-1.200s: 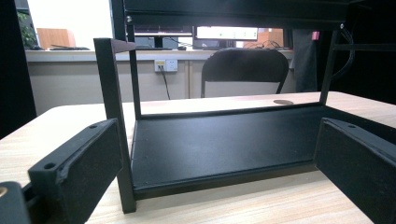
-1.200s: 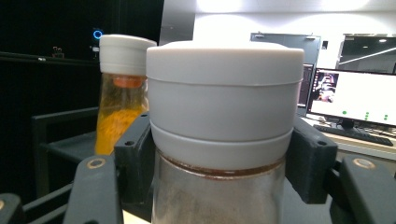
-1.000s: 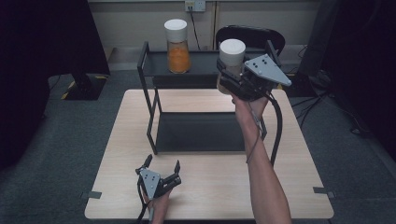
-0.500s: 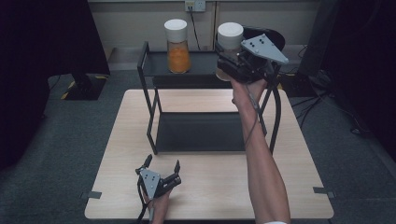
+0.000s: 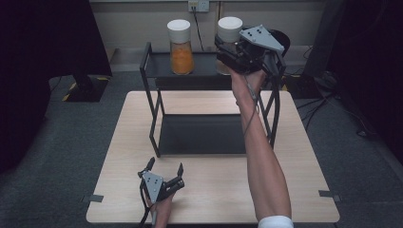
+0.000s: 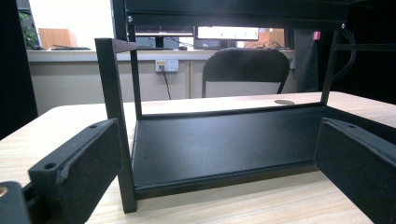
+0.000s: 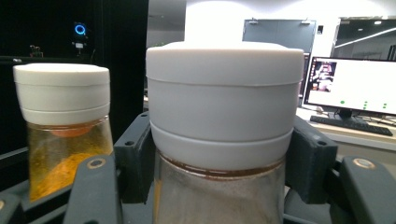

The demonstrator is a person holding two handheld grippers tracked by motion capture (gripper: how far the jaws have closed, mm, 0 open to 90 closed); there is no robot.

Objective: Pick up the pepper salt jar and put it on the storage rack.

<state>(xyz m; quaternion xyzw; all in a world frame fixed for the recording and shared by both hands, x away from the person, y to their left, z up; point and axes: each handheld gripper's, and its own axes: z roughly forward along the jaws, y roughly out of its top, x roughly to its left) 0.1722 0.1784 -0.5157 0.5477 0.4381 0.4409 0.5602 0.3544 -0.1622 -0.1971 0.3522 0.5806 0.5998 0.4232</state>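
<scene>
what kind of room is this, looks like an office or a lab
Most likely an office or lab set up for recording. A lit computer monitor with a keyboard stands behind, a black office chair faces the wooden table, and grey carpet covers the floor.

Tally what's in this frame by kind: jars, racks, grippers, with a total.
Jars: 2, an orange-filled jar on the rack's top shelf and a white-lidded jar held in the right gripper.
Racks: 1, black two-tier rack.
Grippers: 2, with the left gripper open.
Total: 5.
</scene>
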